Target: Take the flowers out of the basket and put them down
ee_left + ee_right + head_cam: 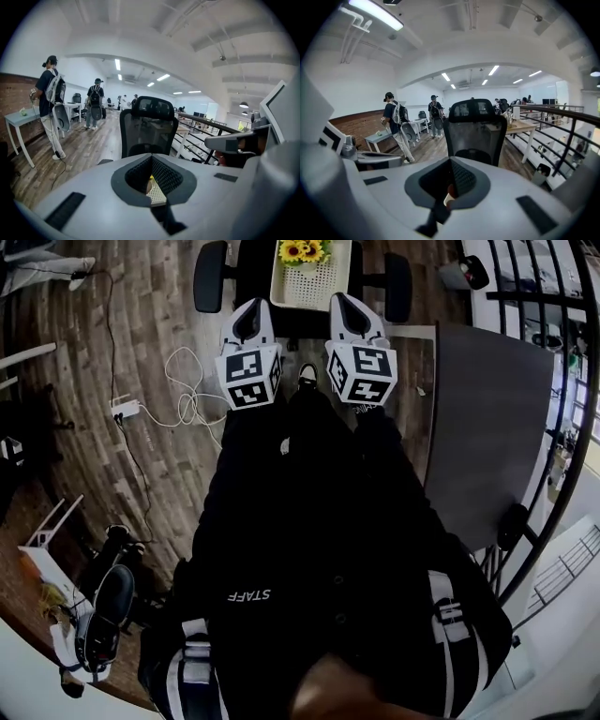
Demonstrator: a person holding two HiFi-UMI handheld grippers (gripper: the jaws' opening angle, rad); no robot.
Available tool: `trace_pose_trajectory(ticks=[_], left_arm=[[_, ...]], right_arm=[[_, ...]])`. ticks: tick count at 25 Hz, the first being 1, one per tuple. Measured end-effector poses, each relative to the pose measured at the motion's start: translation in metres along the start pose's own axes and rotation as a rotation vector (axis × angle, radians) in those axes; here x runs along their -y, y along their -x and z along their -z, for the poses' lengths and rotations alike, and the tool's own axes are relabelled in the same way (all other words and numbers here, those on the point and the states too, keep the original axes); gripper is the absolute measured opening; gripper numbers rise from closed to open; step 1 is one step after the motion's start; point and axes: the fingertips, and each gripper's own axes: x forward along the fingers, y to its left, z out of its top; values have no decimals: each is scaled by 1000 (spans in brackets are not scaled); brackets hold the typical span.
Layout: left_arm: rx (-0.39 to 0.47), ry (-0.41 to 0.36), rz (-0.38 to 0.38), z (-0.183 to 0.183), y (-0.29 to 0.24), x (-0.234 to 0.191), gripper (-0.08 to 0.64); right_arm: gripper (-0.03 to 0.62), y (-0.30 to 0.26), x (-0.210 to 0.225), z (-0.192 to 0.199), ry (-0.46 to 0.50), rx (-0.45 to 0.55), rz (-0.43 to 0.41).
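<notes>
Yellow sunflowers [303, 250] stand in a white perforated basket [314, 282] on the seat of a black office chair [397, 287] at the top of the head view. My left gripper [251, 313] and right gripper [349, 310] are side by side just short of the basket, both pointing at it with jaws together and nothing held. In the left gripper view the left gripper [151, 161] is shut, and a bit of the basket [157, 194] shows below the pads. The right gripper [451, 164] is shut too, facing the chair back [474, 126].
A white cable and power strip [183, 399] lie on the wood floor to the left. A grey table [487, 427] and a black railing [562, 427] stand to the right. People [51, 103] walk far behind the chair, near a small table [18, 117].
</notes>
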Motion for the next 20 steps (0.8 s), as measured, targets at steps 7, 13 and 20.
trace_pose_trajectory(ticks=[7,13,20], left_arm=[[-85,8,19,50,-44,-18,0],[-145,20,29,118,-111,-44,0],[-159,21,23,189,-214,-74,0]], right_arm=[[12,-50,2,47,-28,-57,20],[12,-131,16,125,42,-146,14],[12,-241,75,215,26,-229,81]])
